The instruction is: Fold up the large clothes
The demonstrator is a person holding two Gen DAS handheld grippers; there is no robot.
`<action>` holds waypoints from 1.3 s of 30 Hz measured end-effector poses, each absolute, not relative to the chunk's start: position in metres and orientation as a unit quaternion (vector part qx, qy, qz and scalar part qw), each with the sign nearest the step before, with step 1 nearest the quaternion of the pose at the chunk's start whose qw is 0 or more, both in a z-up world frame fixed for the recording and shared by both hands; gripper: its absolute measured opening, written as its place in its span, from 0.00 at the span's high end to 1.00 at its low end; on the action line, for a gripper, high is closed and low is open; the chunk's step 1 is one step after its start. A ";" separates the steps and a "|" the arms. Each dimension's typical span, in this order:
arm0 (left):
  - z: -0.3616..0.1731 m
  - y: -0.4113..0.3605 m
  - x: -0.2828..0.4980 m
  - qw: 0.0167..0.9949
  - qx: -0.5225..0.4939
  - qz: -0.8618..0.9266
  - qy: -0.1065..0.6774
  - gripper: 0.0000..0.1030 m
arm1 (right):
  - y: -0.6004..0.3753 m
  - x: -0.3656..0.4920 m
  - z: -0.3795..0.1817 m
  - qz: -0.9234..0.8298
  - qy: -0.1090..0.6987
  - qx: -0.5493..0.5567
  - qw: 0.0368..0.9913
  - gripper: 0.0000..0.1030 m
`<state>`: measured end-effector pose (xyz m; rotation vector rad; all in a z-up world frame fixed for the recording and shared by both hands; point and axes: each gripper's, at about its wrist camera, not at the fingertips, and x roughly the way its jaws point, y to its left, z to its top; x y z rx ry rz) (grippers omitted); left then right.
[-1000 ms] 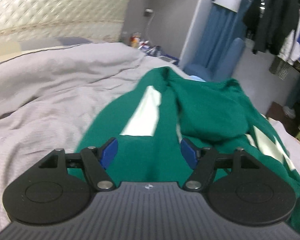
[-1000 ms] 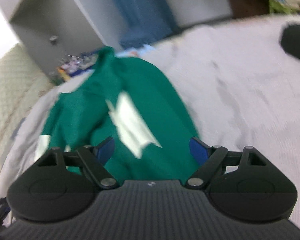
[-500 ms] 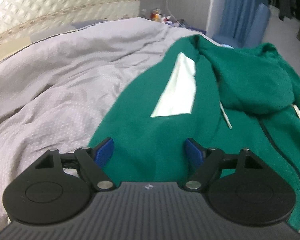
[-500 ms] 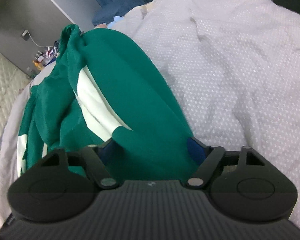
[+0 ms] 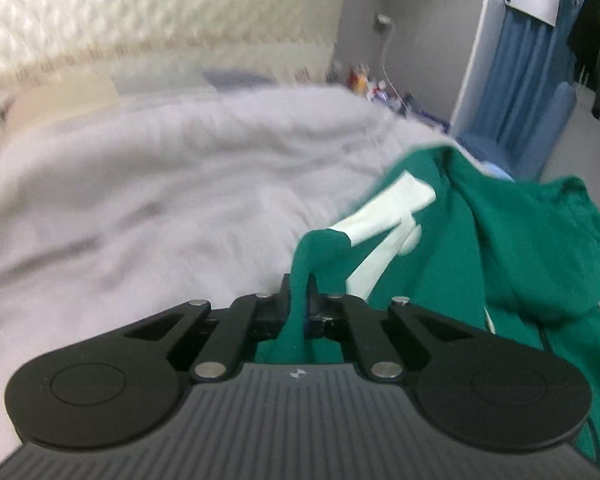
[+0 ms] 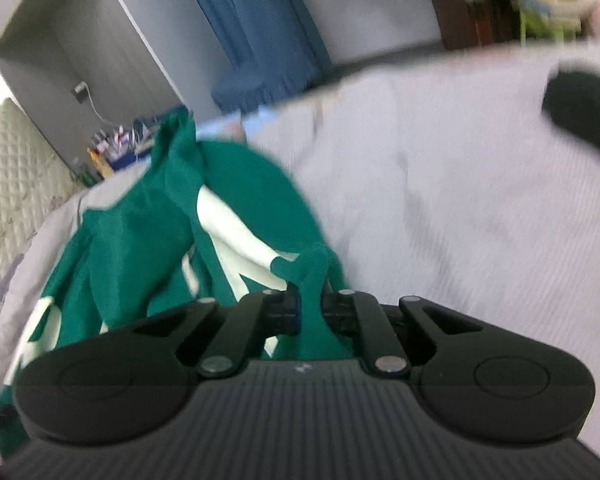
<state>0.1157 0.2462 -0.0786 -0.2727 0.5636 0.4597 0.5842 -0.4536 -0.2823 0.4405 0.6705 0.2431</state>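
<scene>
Surroundings: a grey bedspread (image 5: 148,200) covers the bed under the green hoodie (image 5: 520,240). Beyond the hoodie's far end stand a grey cabinet (image 6: 100,52), small clutter (image 6: 112,148) and a blue curtain (image 5: 528,80). Dark clothes (image 5: 592,48) hang past the curtain.
Obstruction: a dark object (image 6: 584,116), blurred, lies on the bedspread well to the right of the hoodie.
Edges and room: bare bedspread extends left of the hoodie toward a quilted headboard (image 5: 140,12), and right of the hoodie in the right wrist view.
Hoodie position: lies on the bedspread; long axis runs away from both cameras toward the cabinet; white panels (image 6: 228,224) show on the sleeves.
Left gripper (image 5: 299,312): jaws closed, pinching a raised fold of the hoodie's near edge.
Right gripper (image 6: 310,308): jaws closed, pinching a raised fold of green fabric.
</scene>
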 end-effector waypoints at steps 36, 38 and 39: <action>-0.078 0.409 0.249 0.903 -0.086 0.317 0.277 0.31 | -0.541 0.790 -0.324 -0.021 0.268 0.150 0.951 0.82; -0.071 0.388 0.241 0.913 -0.088 0.287 0.278 0.31 | -0.541 0.778 -0.315 -0.003 0.253 0.162 0.954 0.58; -0.069 0.378 0.239 0.916 -0.095 0.267 0.285 0.31 | -0.541 0.772 -0.310 0.012 0.242 0.167 0.956 0.51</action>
